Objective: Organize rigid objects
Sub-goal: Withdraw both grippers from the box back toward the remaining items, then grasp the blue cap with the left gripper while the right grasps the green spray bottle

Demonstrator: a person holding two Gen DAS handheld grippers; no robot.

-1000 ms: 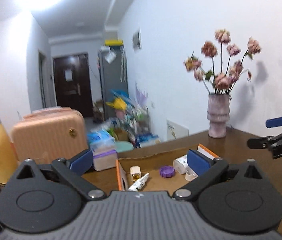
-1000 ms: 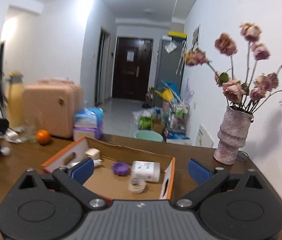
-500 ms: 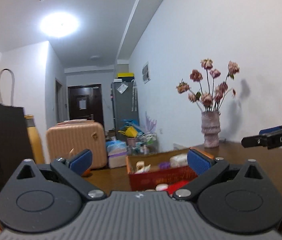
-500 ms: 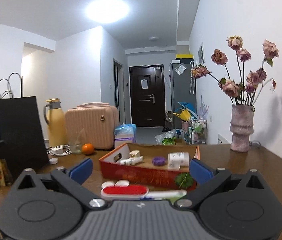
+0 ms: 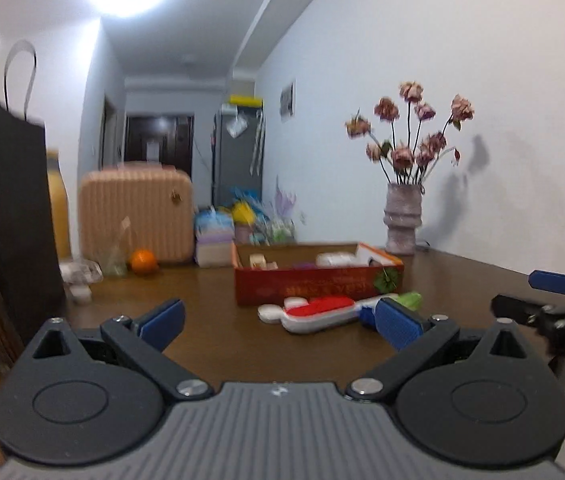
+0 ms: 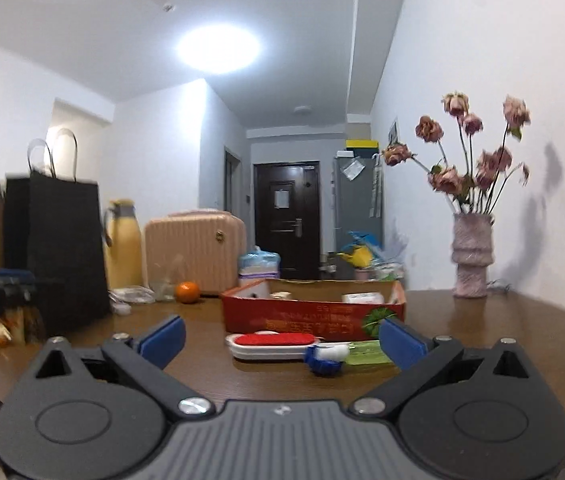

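Observation:
A red cardboard box (image 5: 318, 285) (image 6: 310, 314) with several small items inside stands on the brown table. In front of it lie a white case with a red lid (image 5: 316, 312) (image 6: 270, 345), a blue-and-white brush (image 6: 325, 357) and a green packet (image 6: 366, 354). My left gripper (image 5: 278, 320) is open, low over the table, short of these items, with nothing between its fingers. My right gripper (image 6: 280, 338) is open too, facing the same items, and it shows at the right edge of the left wrist view (image 5: 538, 296).
A black paper bag (image 6: 56, 240) (image 5: 0, 208), a yellow flask (image 6: 122, 244), a peach suitcase (image 6: 196, 250), an orange (image 6: 187, 292) and a glass stand at the left and back. A vase of dried flowers (image 6: 470, 256) (image 5: 402, 218) stands by the right wall.
Both grippers have pulled back from above the box and dropped low, so the box now shows from the side with the case and brush in front. Both stay open.

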